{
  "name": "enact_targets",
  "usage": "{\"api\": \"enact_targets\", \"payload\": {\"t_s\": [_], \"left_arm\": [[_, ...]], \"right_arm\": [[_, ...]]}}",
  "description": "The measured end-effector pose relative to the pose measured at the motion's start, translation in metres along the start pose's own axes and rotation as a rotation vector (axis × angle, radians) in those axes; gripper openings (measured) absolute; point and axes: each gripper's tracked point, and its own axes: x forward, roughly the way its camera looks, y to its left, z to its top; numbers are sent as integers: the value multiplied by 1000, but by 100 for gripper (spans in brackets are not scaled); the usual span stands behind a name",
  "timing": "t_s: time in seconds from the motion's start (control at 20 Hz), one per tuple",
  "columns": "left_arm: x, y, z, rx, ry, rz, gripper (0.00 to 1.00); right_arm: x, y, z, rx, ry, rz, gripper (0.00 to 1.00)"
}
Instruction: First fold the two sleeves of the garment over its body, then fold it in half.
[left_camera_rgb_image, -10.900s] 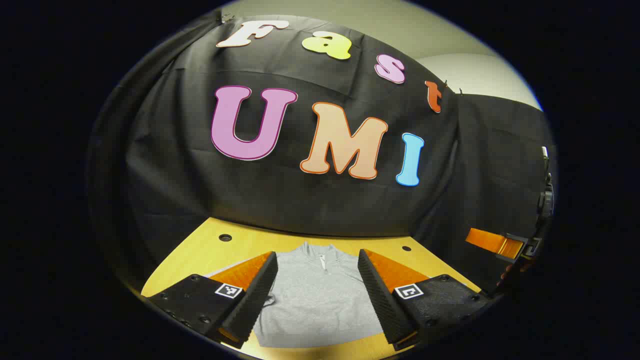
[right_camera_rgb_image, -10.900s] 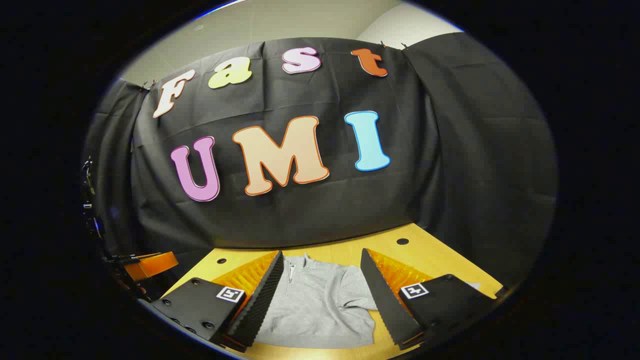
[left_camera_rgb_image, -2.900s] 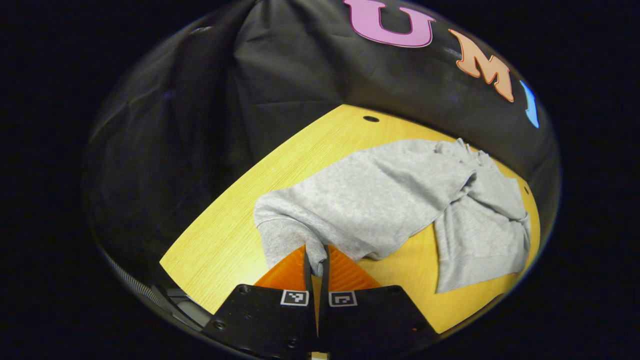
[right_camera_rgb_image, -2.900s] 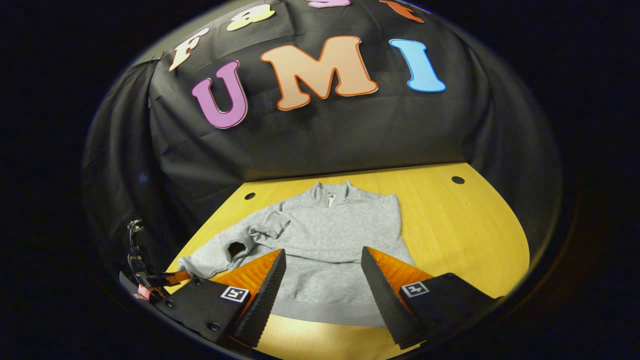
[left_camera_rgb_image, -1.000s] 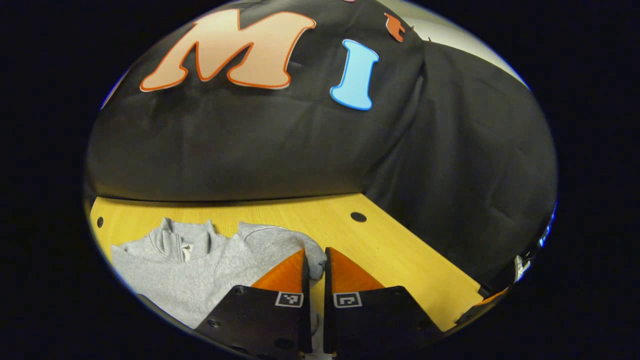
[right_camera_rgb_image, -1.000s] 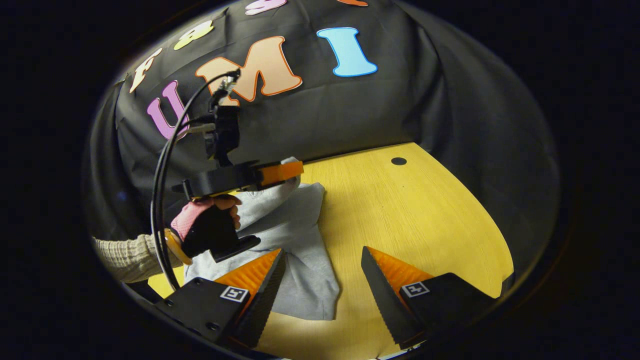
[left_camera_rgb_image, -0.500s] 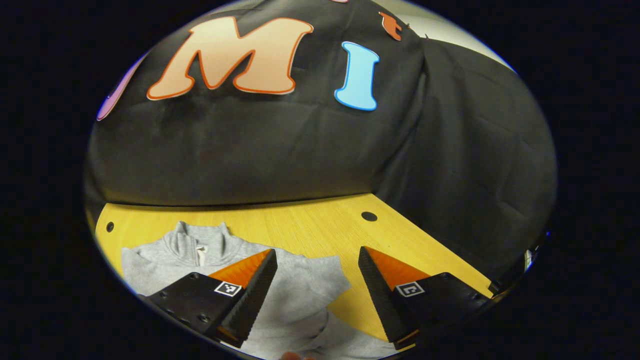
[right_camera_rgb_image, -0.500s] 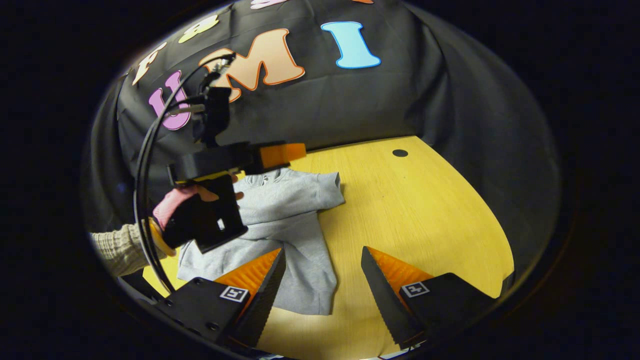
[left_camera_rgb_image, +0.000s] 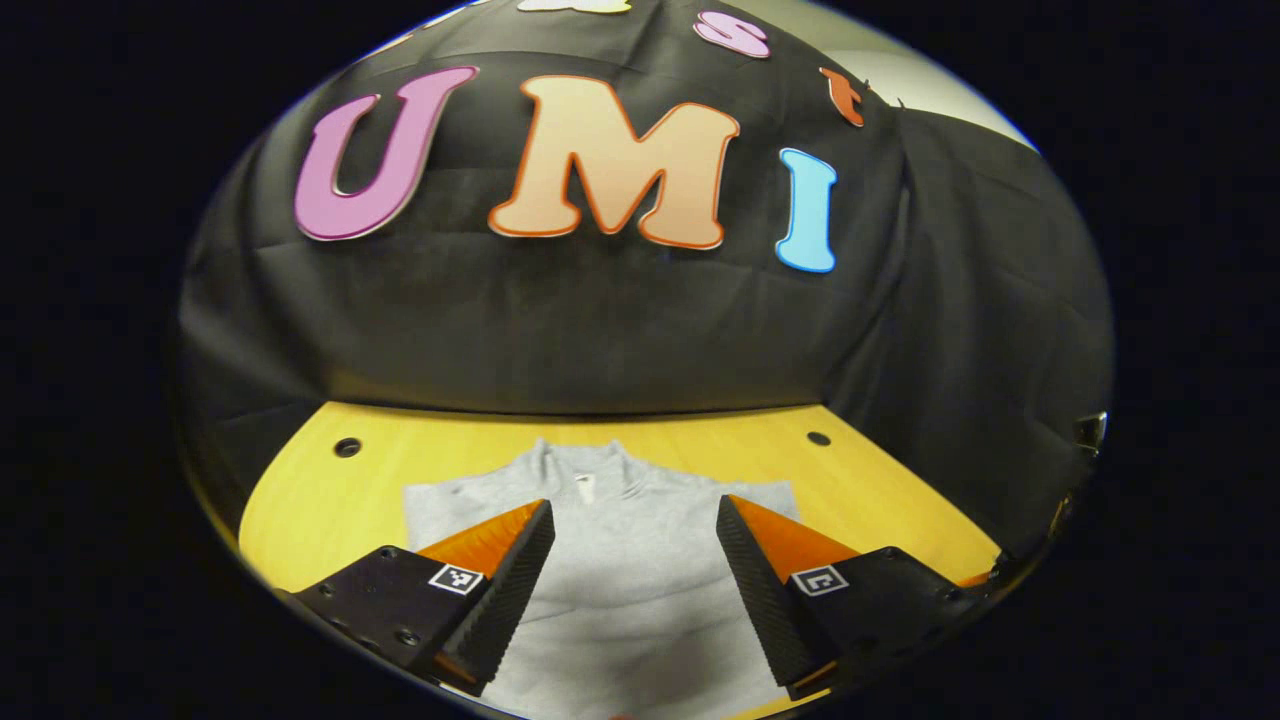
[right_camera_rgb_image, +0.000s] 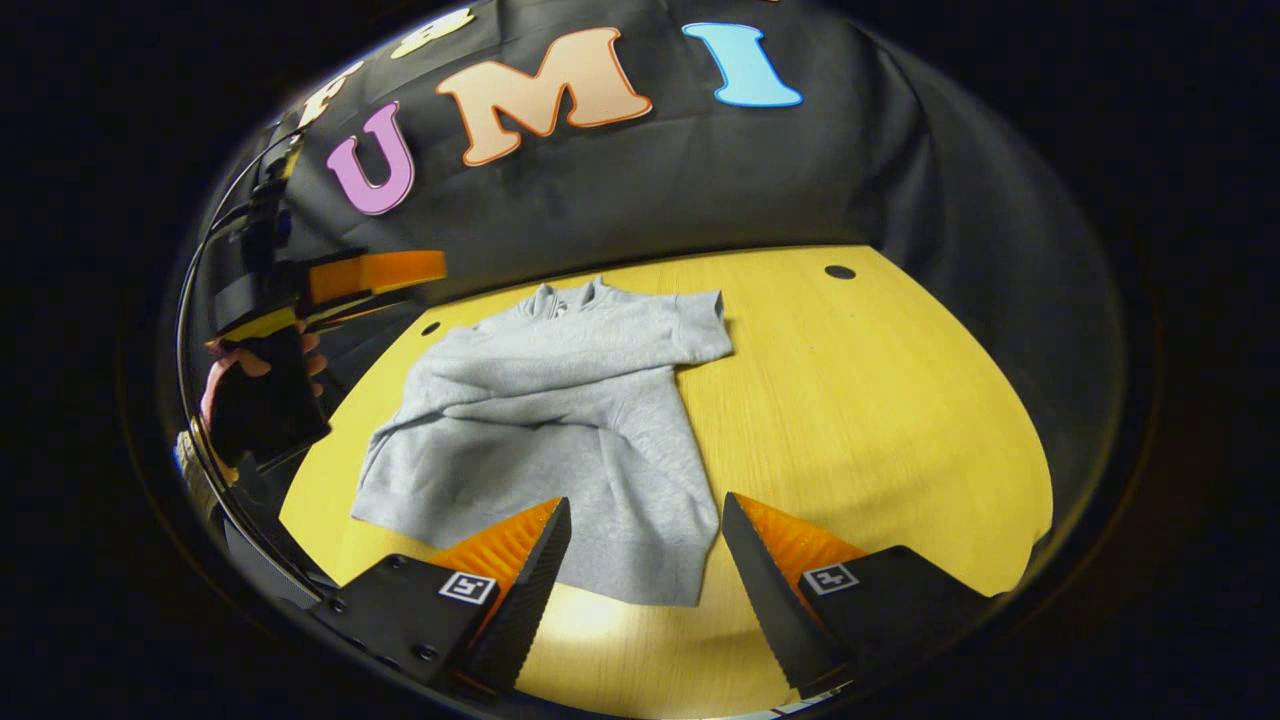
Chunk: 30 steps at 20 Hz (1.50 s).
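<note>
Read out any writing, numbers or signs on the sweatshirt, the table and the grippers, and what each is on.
Sweatshirt: no print; the pale patch at its collar is too small to read.
Table: none.
Left gripper and right gripper: square black-and-white markers, coded patterns, no words.

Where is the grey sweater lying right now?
In the right gripper view the grey zip-neck sweater lies flat on the yellow wooden table, left of centre, its collar toward the black cloth wall, with the open right gripper above its hem.
</note>
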Motion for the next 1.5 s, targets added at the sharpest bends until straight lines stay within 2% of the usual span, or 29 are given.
{"api": "enact_targets", "payload": {"t_s": [0.15, 0.4, 0.6, 0.8, 1.0, 1.2, 1.25, 1.3, 1.35, 1.4, 1.45, 1.5], "left_arm": [[-41, 36, -39, 12, 58, 70, 95], [-93, 69, -118, -51, 189, 177, 96], [-120, 77, -173, -87, 311, 215, 96], [-131, 90, -213, -136, 376, 273, 96], [-135, 97, -236, -136, 437, 321, 96], [-133, 96, -236, -127, 417, 335, 96], [-133, 95, -238, -132, 418, 337, 97], [-132, 94, -238, -128, 411, 337, 96], [-132, 94, -238, -125, 410, 334, 95], [-132, 94, -238, -122, 407, 332, 94], [-132, 93, -236, -126, 403, 325, 93], [-131, 90, -237, -124, 404, 315, 87]], "right_arm": [[11, 1, -19, -10, 30, -6, 95], [30, -3, -41, -33, 82, -24, 95], [37, -4, -50, -52, 110, -24, 95], [44, -4, -58, -104, 131, -39, 95], [45, -6, -60, -114, 141, -57, 95], [46, -6, -63, -151, 124, -81, 95], [46, -5, -64, -161, 119, -84, 89], [46, -5, -64, -160, 113, -86, 95], [47, -5, -65, -146, 114, -87, 88], [46, -6, -65, -142, 111, -90, 90], [47, -3, -66, -135, 112, -76, 85], [47, 0, -68, -123, 114, -73, 81]]}}
